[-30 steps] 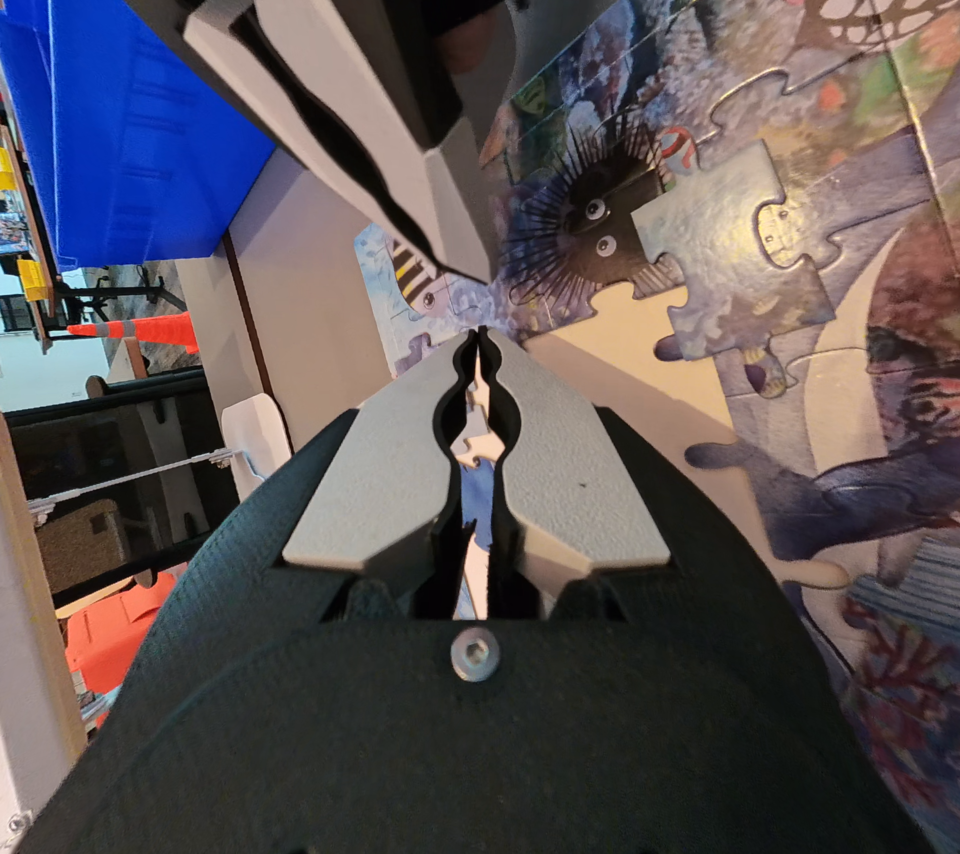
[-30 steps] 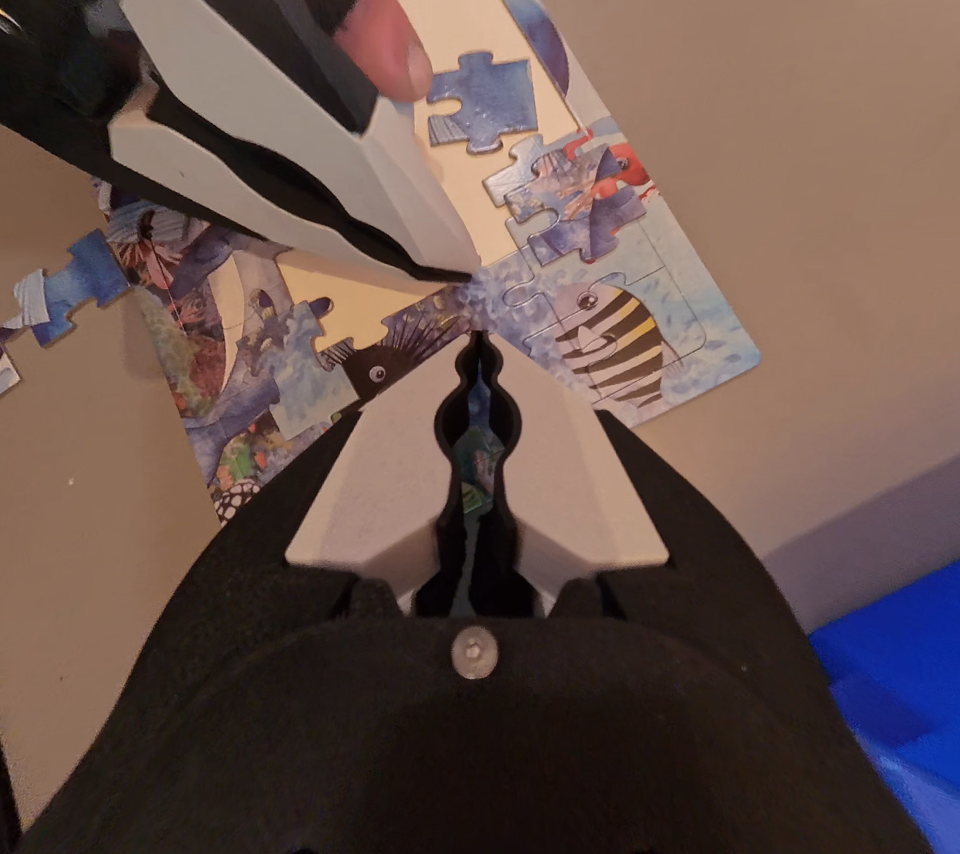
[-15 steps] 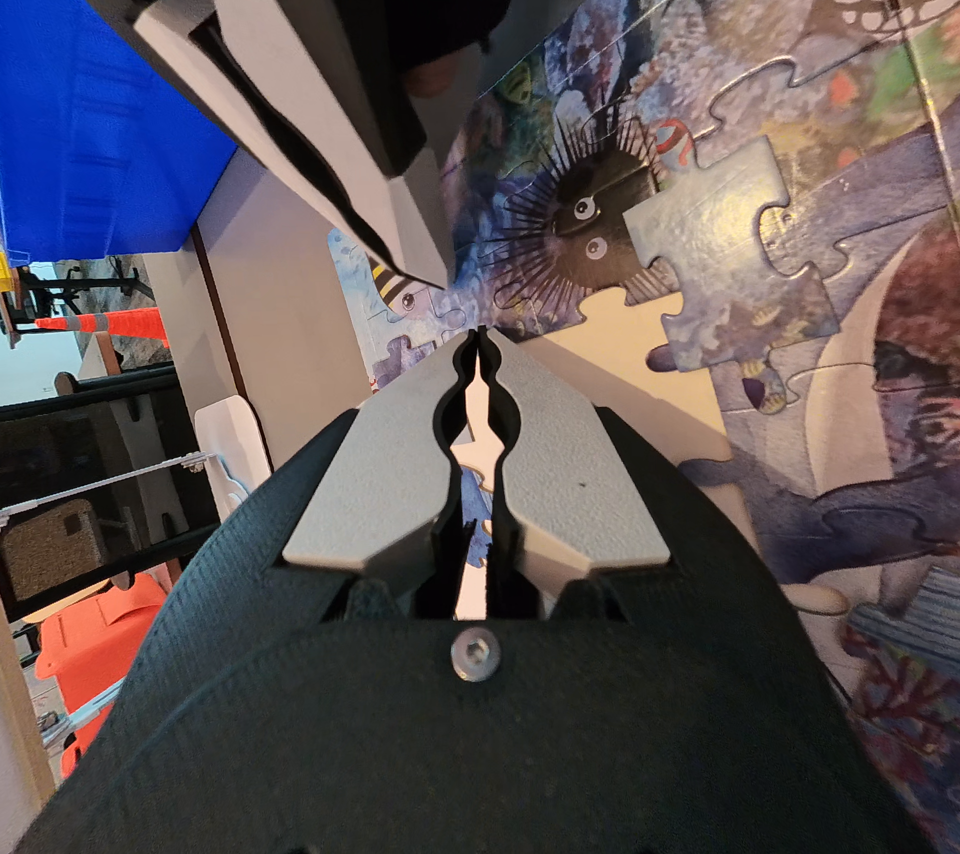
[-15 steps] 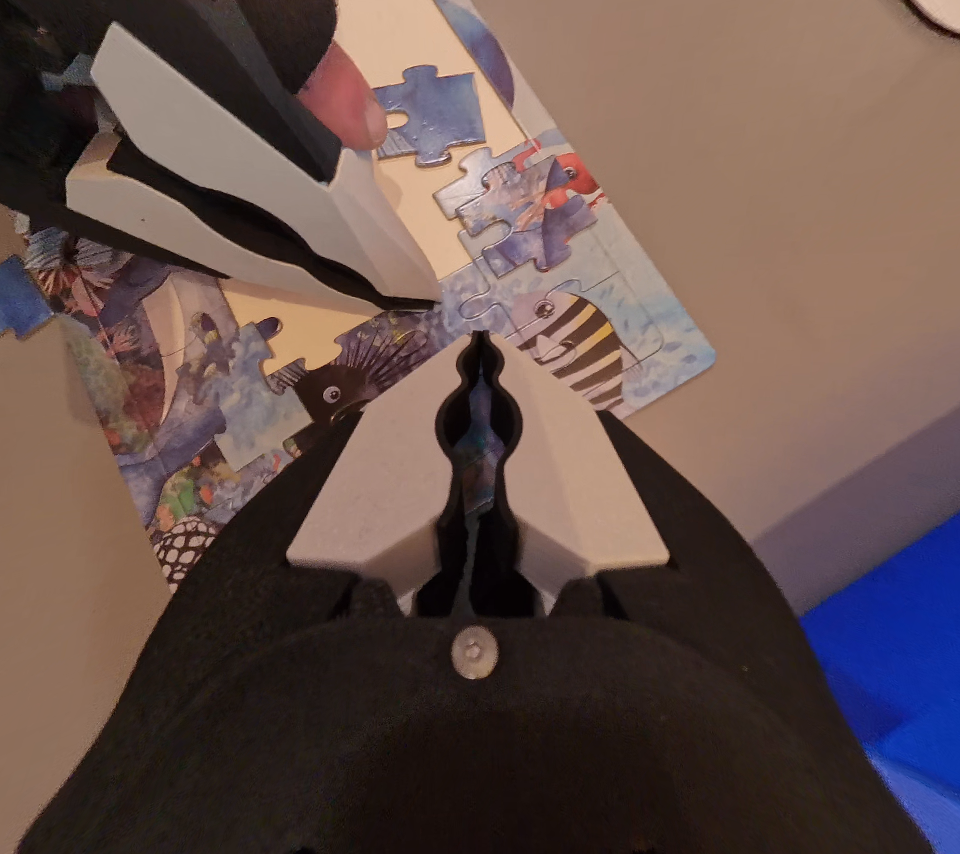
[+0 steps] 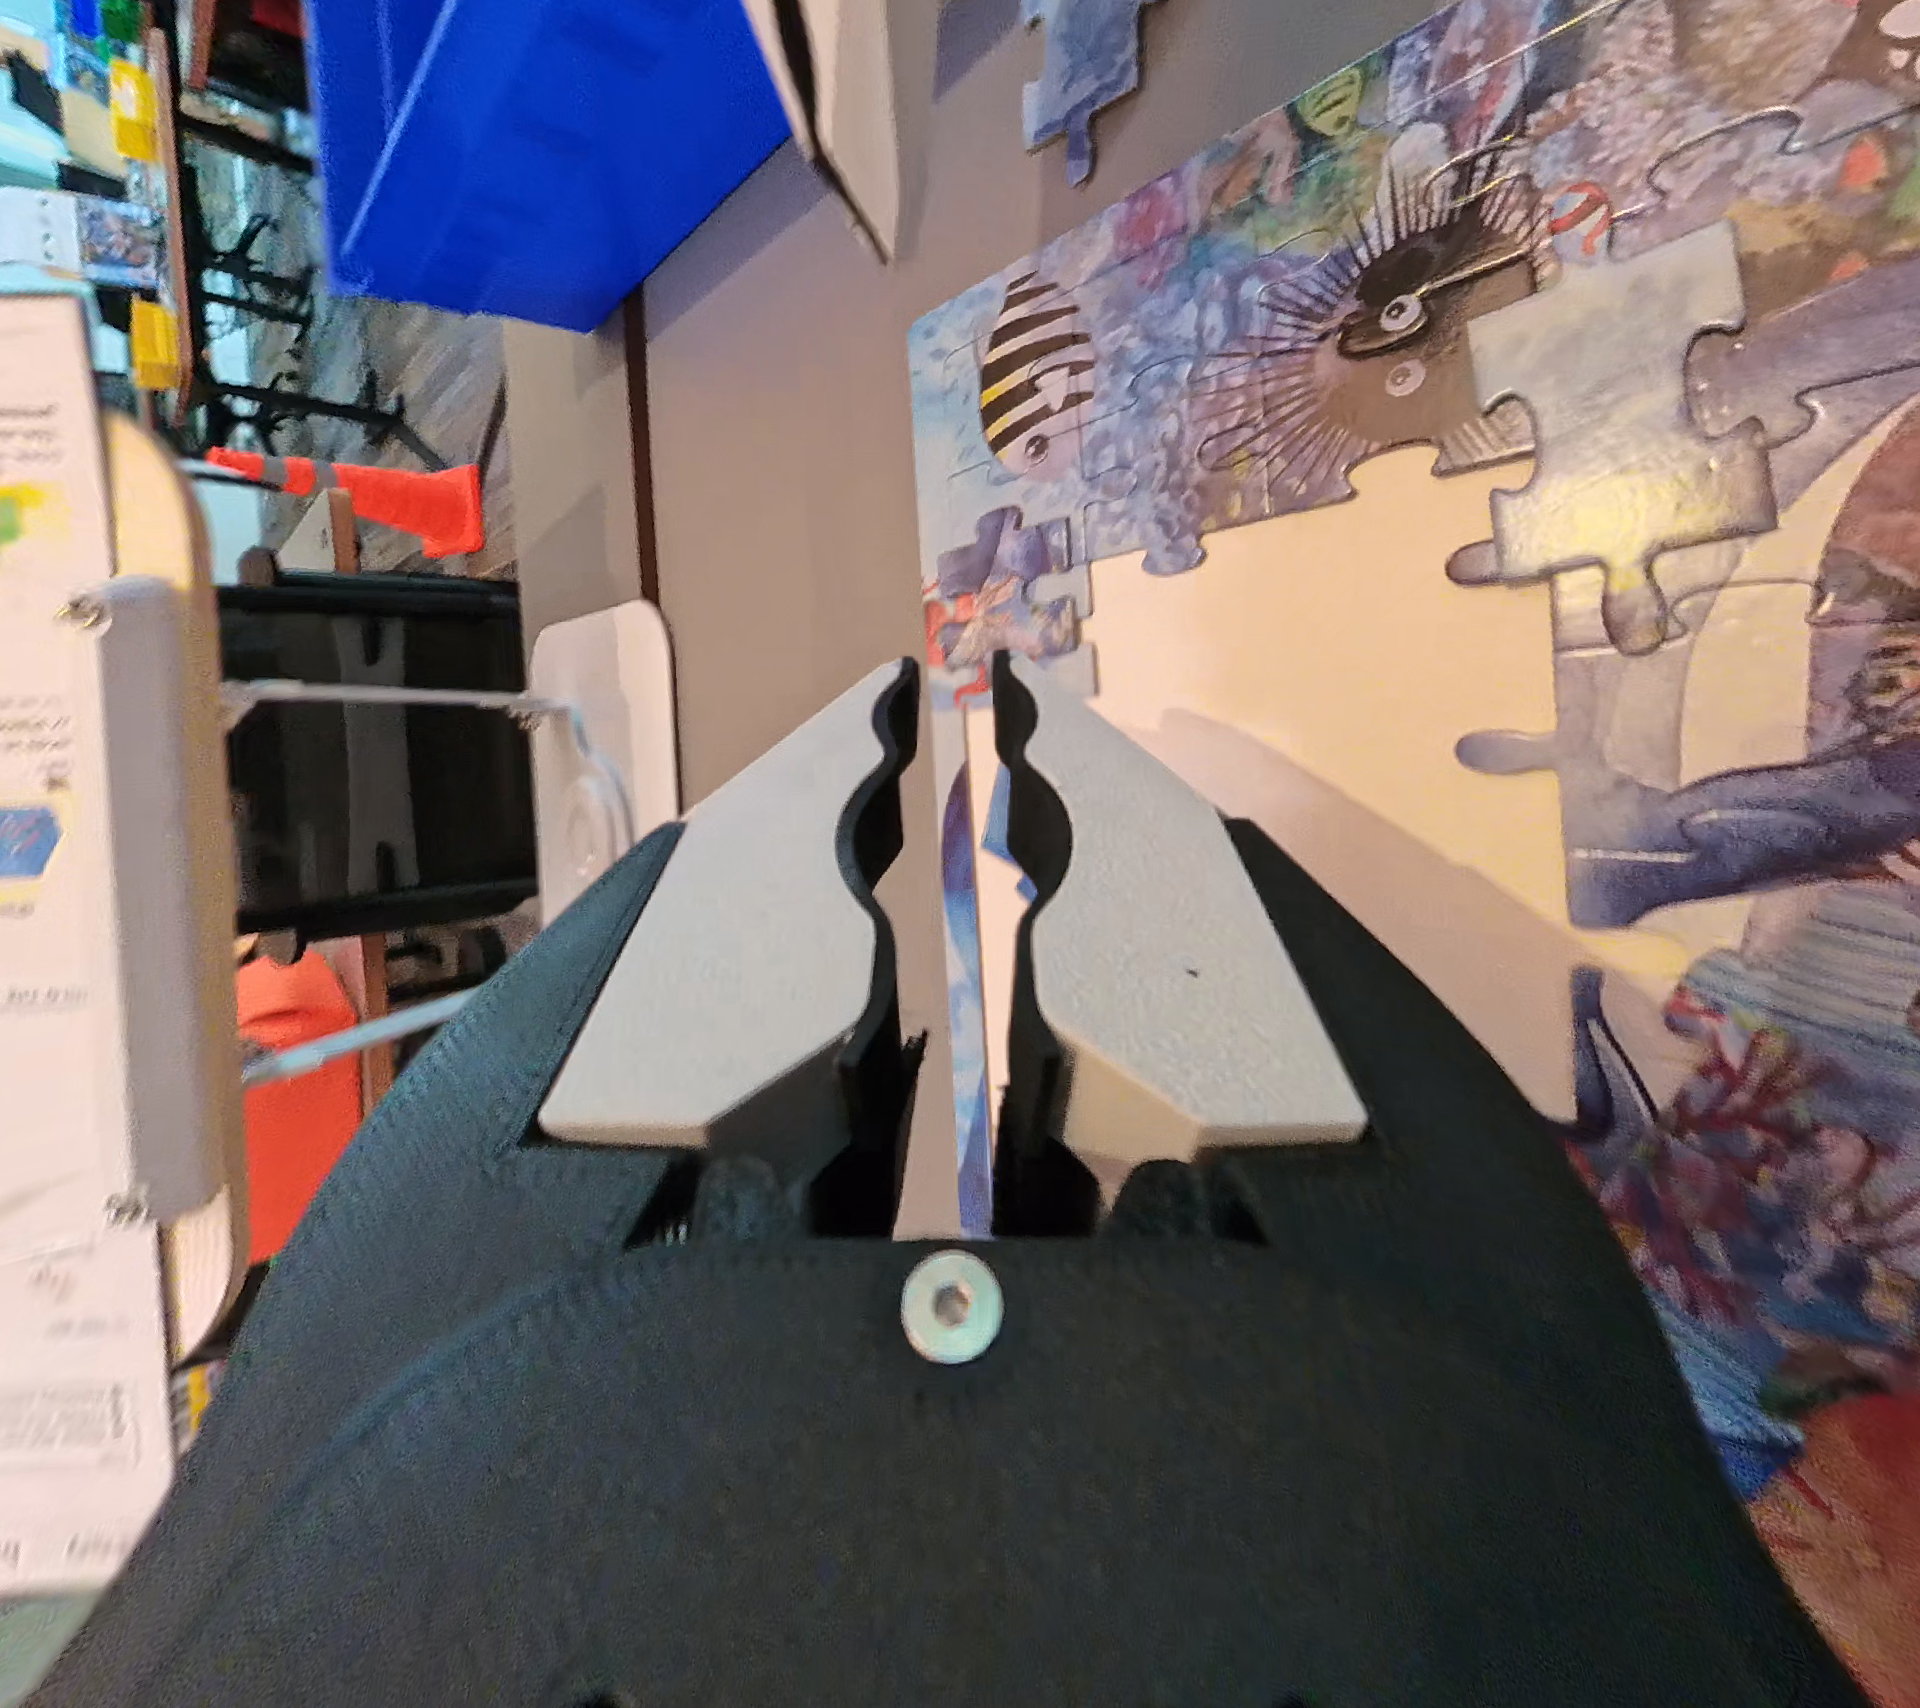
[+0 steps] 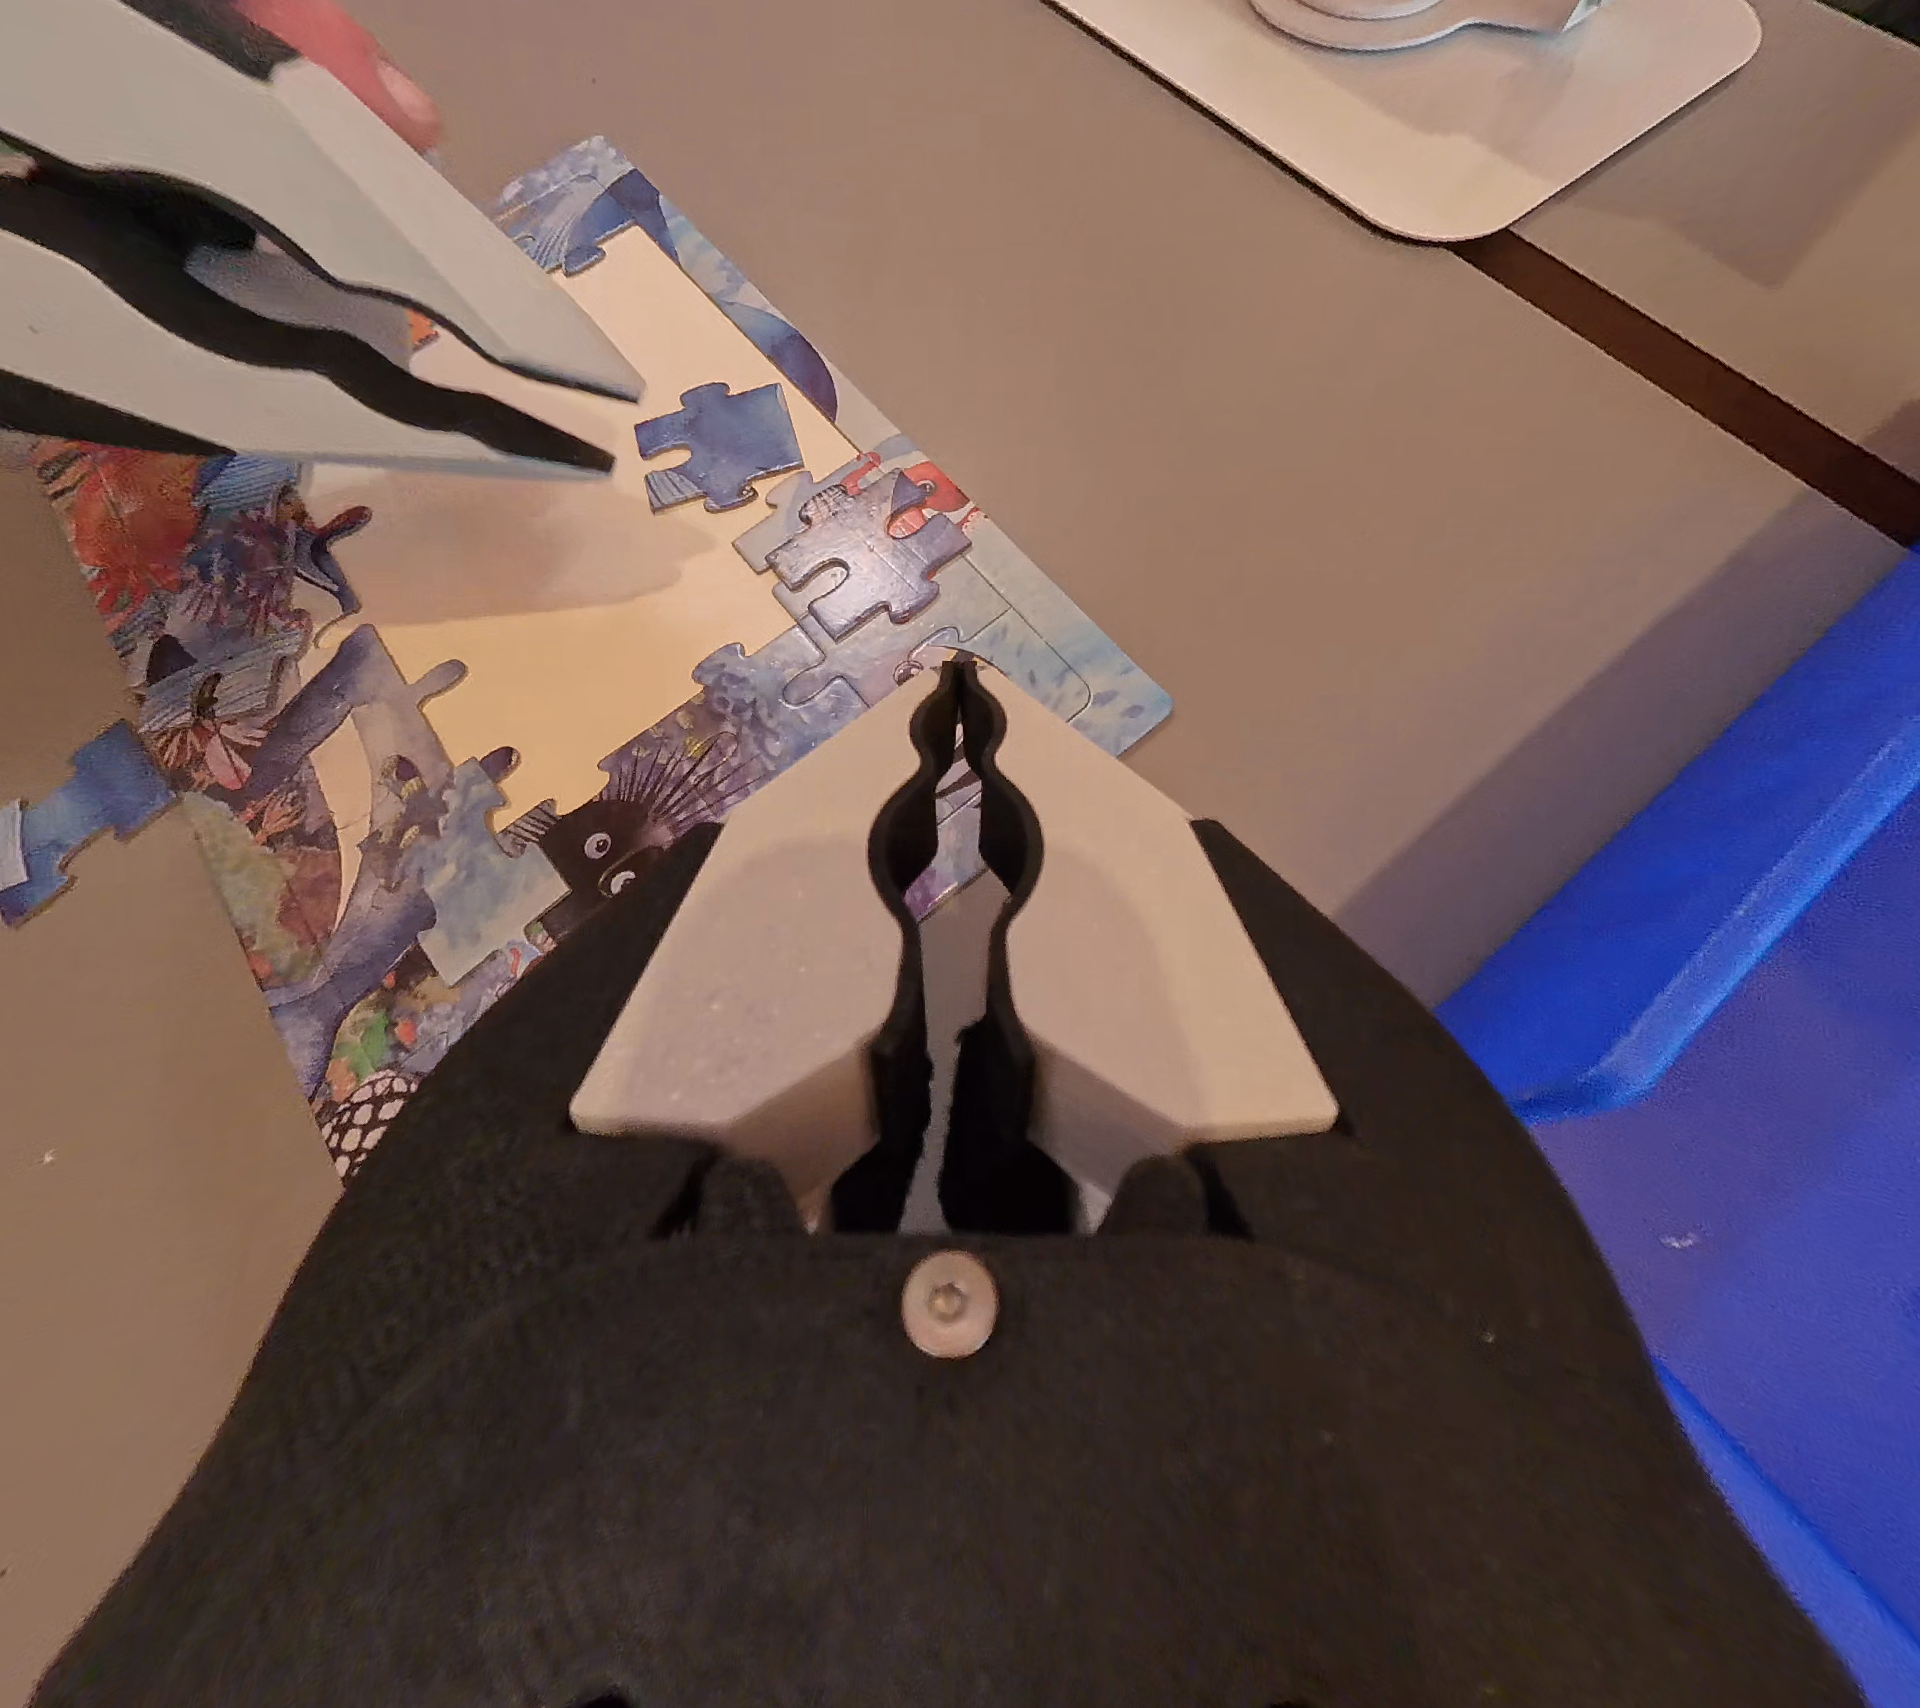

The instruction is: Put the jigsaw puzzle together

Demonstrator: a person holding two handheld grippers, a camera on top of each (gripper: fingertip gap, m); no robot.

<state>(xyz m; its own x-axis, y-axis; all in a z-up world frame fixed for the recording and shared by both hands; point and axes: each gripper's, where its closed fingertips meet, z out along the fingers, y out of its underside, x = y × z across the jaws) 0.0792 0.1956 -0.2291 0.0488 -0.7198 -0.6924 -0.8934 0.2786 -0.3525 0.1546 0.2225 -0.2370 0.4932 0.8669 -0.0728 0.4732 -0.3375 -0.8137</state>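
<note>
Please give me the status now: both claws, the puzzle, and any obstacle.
Left claw slightly open, empty. Right claw shut, empty. Puzzle half done, middle bare; loose blue piece lying in the gap. Nothing in the way.

A loose blue piece (image 6: 720,446) lies on the puzzle tray (image 6: 582,619), just beyond the parted left claw (image 6: 623,427).

left gripper (image 5: 948,682) has parted slightly; right gripper (image 6: 958,671) has drawn back.
</note>
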